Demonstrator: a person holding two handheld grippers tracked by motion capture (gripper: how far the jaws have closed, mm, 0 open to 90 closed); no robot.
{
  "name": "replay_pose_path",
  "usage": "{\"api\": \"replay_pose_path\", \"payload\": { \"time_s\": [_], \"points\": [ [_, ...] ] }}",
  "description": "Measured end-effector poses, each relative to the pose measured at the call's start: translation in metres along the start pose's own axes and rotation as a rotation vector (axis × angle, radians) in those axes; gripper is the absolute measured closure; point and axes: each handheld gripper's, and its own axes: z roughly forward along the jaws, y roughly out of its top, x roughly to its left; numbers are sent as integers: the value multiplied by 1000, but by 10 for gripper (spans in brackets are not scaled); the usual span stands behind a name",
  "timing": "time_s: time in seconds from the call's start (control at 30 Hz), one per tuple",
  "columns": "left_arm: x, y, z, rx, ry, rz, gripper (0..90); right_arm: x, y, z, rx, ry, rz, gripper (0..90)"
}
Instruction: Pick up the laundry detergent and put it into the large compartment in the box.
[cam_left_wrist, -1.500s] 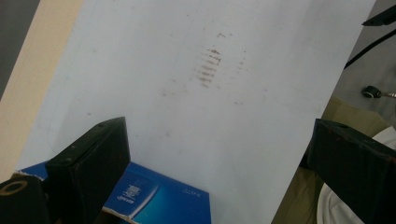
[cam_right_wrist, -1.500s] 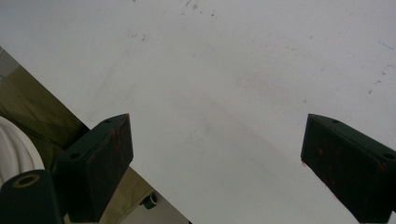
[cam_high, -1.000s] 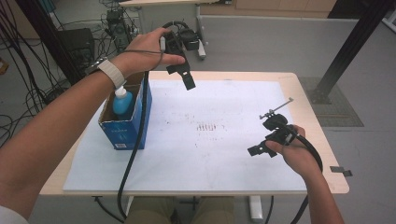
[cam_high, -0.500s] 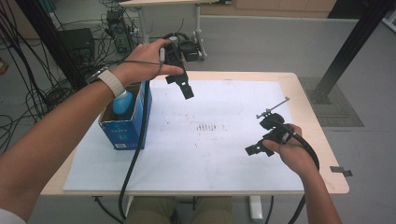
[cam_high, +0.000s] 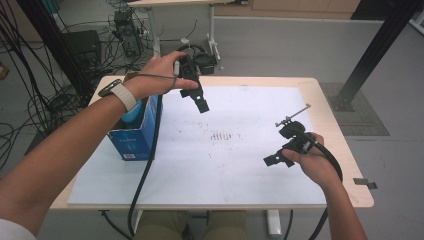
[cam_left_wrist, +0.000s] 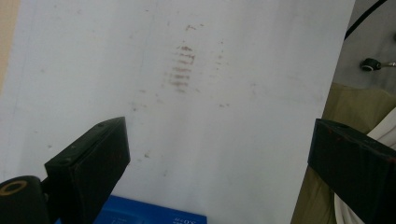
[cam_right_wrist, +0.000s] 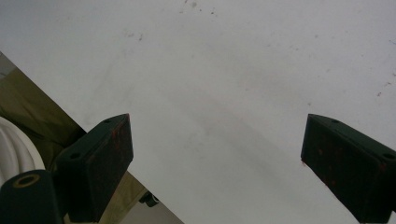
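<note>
Both your grippers hang empty over the white mat.

High view: your left gripper (cam_high: 197, 95) hovers just beside the blue box (cam_high: 134, 137); your right gripper (cam_high: 281, 152) sits well apart. Gripper views: both jaw pairs stand wide apart, the box edge below the left gripper's.

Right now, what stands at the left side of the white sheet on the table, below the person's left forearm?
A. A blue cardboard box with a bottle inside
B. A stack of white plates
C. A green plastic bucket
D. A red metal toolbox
A. In the high view the blue box stands at the left edge of the white sheet, with the light-blue top of a bottle showing inside it under the forearm.
</note>
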Motion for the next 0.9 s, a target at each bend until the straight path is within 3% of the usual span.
{"api": "replay_pose_path", "payload": {
  "time_s": [0.13, 0.9],
  "points": [
    [-1, 2, 0, 18, 2, 3, 60, 0, 2, -1, -1, 3, -2, 90],
    [-2, -2, 2, 9, 11, -11, 60, 3, 7, 0, -10, 5, -15, 90]
  ]
}}
